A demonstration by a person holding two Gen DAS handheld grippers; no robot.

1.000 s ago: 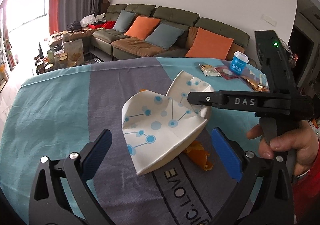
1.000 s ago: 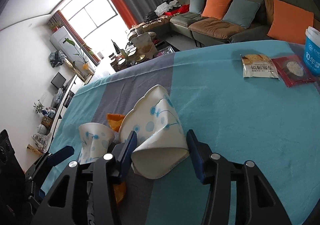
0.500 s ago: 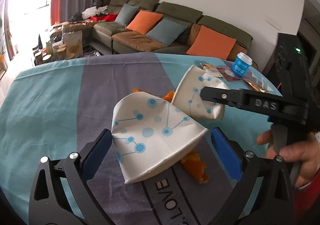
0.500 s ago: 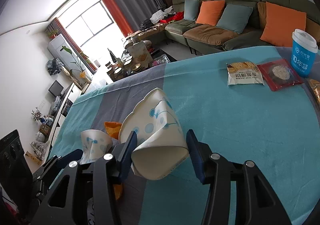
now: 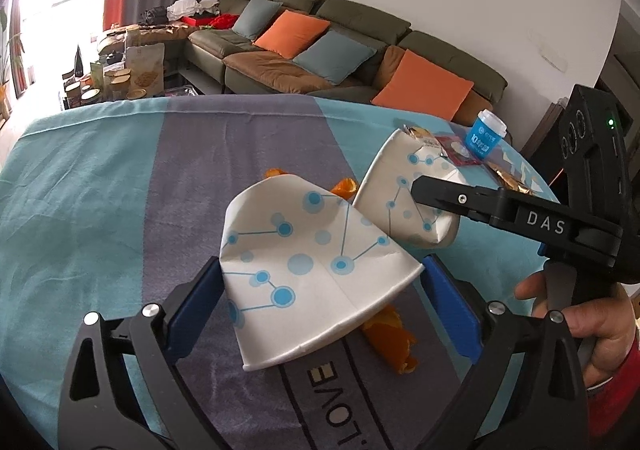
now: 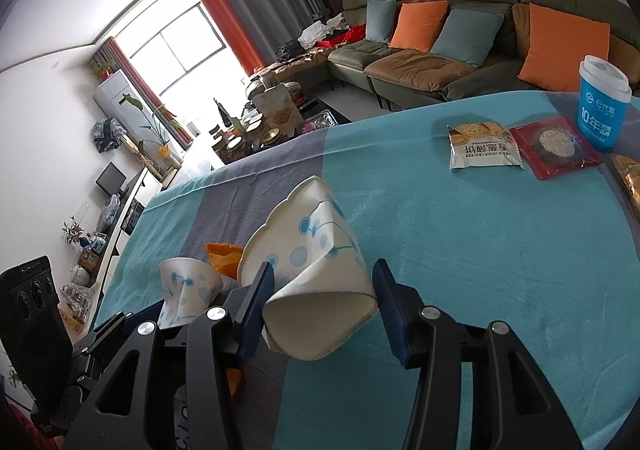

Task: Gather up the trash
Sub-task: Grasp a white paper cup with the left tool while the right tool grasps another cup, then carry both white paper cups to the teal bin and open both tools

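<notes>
Two crushed white paper cups with blue dots are the trash here. One cup (image 5: 312, 270) lies on the tablecloth between the pads of my left gripper (image 5: 322, 302). Its edges reach both pads, and the jaws stand wide and open. The same cup (image 6: 188, 290) shows at the lower left in the right wrist view. My right gripper (image 6: 324, 298) is shut on the second cup (image 6: 316, 270) and holds it above the table. In the left wrist view that cup (image 5: 400, 190) hangs beside the first, behind one of the right gripper's fingers (image 5: 452, 198). Orange peel (image 5: 390, 338) lies partly under the first cup.
A teal and grey tablecloth (image 5: 100, 190) covers the table. At its far right stand a lidded blue cup (image 6: 602, 106), a white snack packet (image 6: 482, 146), a red packet (image 6: 556, 148) and a gold wrapper (image 6: 630, 178). A person's hand (image 5: 580, 314) holds the right gripper. A sofa stands beyond.
The right gripper has carried its cup up and to the right, away from the other cup. The left gripper has closed in around the lying cup, its jaws no narrower.
</notes>
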